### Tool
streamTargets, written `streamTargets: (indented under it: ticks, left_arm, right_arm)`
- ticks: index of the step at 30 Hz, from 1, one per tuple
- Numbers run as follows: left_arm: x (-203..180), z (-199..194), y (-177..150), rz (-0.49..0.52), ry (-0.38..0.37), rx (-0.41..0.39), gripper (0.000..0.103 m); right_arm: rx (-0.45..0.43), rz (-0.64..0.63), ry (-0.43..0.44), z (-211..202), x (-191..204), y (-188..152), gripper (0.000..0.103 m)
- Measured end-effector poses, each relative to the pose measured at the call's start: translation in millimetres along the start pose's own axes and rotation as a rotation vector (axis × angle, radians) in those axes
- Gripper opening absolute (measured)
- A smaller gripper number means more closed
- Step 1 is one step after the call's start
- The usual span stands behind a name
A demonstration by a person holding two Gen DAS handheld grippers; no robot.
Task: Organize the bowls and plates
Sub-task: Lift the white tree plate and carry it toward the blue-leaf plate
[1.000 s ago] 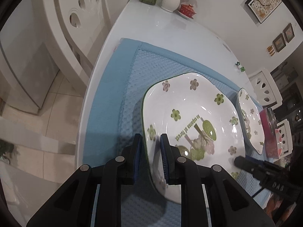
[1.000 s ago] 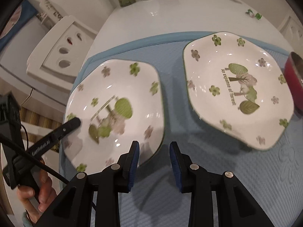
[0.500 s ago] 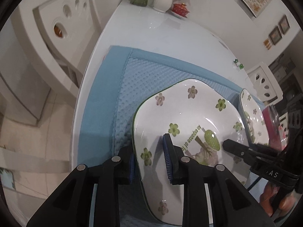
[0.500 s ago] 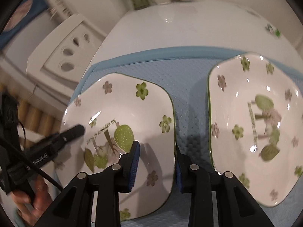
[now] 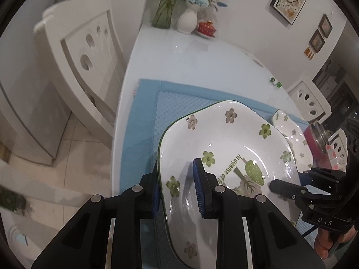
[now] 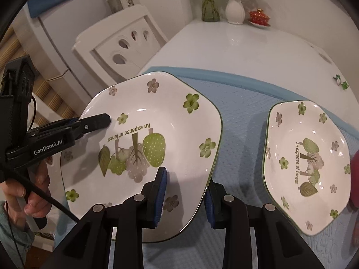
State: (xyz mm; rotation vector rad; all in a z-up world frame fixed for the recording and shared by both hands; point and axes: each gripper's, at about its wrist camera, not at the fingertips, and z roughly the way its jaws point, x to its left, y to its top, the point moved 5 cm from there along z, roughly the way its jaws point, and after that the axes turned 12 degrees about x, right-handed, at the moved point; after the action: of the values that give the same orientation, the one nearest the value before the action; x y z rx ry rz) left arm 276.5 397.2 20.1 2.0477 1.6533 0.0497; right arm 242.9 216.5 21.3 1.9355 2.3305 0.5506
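A white plate with green flowers and trees [image 5: 224, 148] [image 6: 143, 148] is held up above the blue mat [image 6: 242, 121]. My left gripper [image 5: 177, 188] straddles its left rim, one finger under and one over. My right gripper [image 6: 185, 192] straddles its right rim the same way. A second matching plate [image 6: 307, 163] lies flat on the mat to the right, also seen in the left wrist view [image 5: 289, 132]. A red bowl [image 5: 314, 143] stands beyond it.
The white table [image 6: 235, 44] carries a white vase with flowers [image 6: 234, 9], a glass vase [image 6: 209, 9] and a red lidded dish [image 6: 259, 18] at the far end. White chairs [image 5: 87, 62] [image 5: 309, 98] stand on both sides.
The plate has risen off the mat and tilted, held at both rims. Both grippers moved up with it, and more of the far table shows.
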Motion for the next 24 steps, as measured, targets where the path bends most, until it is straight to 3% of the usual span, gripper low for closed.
streamTargets:
  ticks: [11, 24]
  left_arm:
    - [-36.3, -70.6, -30.4, 0.007, -0.002, -0.079, 0.022]
    - [-83.7, -115.4, -121.8, 0.005, 0.006, -0.051, 0.022]
  right_arm:
    - [-0.056, 0.09, 0.062, -69.2, 20.6, -50.3, 0.03]
    - [-0.042, 0.18, 0.102, -116.1, 33.0, -150.0, 0.03]
